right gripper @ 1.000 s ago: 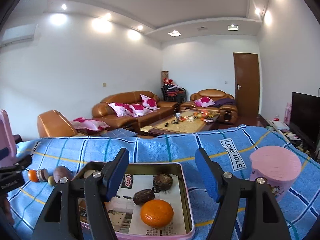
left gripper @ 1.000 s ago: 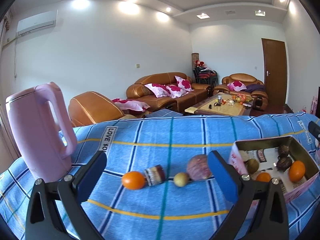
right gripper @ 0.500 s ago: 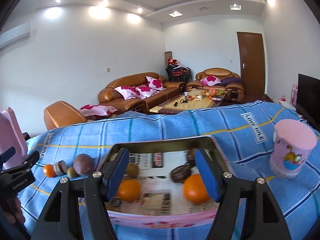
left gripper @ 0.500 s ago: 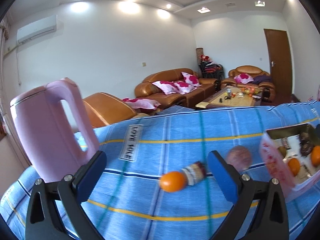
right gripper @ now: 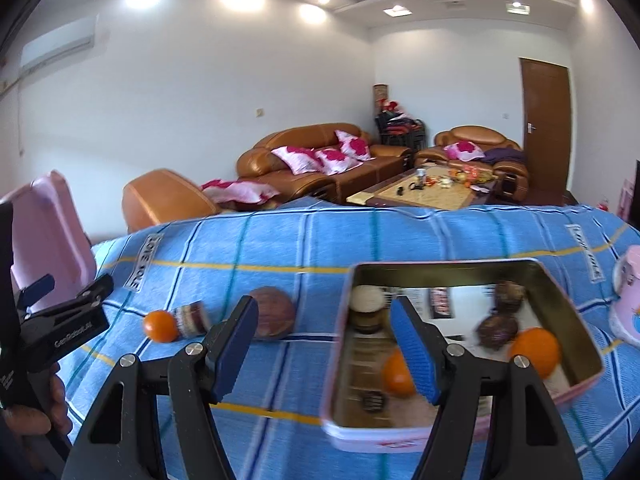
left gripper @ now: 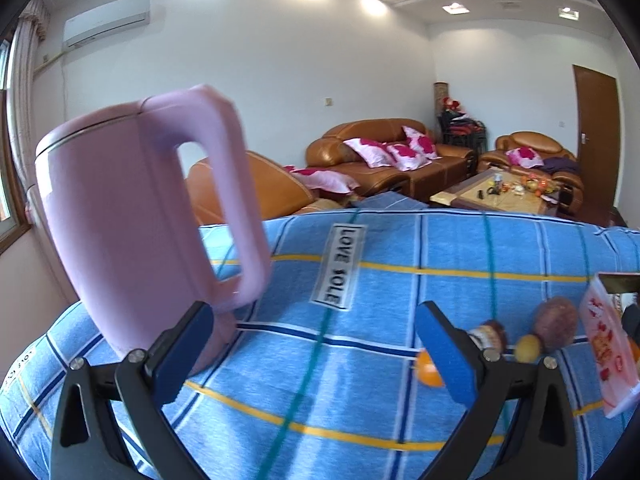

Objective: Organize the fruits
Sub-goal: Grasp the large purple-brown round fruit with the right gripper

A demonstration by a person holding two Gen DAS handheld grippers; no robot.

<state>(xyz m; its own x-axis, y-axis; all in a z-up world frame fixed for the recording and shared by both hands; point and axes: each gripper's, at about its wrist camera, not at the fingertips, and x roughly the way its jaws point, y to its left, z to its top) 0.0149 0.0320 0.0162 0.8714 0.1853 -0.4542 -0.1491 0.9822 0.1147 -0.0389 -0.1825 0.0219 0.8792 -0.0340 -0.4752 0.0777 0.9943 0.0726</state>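
Observation:
A pink tin tray [right gripper: 580, 316] on the blue plaid cloth holds two oranges [right gripper: 534, 352], dark fruits [right gripper: 498, 330] and a pale round one [right gripper: 366, 299]. Left of it lie a loose orange [right gripper: 160, 326], a striped fruit [right gripper: 194, 319] and a purple-brown fruit [right gripper: 274, 312]. In the left wrist view the same row shows at the right: orange [left gripper: 426, 370], striped fruit [left gripper: 490, 334], small yellow fruit [left gripper: 528, 348], purple fruit [left gripper: 556, 322], tray edge [left gripper: 604, 344]. My right gripper [right gripper: 324, 348] is open above the tray's left edge. My left gripper [left gripper: 314, 356] is open and empty, left of the fruit row.
A tall pink kettle [left gripper: 132, 216] stands on the cloth close to my left gripper's left finger. A pink cup [right gripper: 626, 300] stands right of the tray. The table's far edge drops off to a living room with brown sofas [left gripper: 384, 160].
My left gripper has swung left, so the kettle looms larger and the fruit row slid to the right edge. My right gripper has shifted left toward the tray's left side and the loose fruits.

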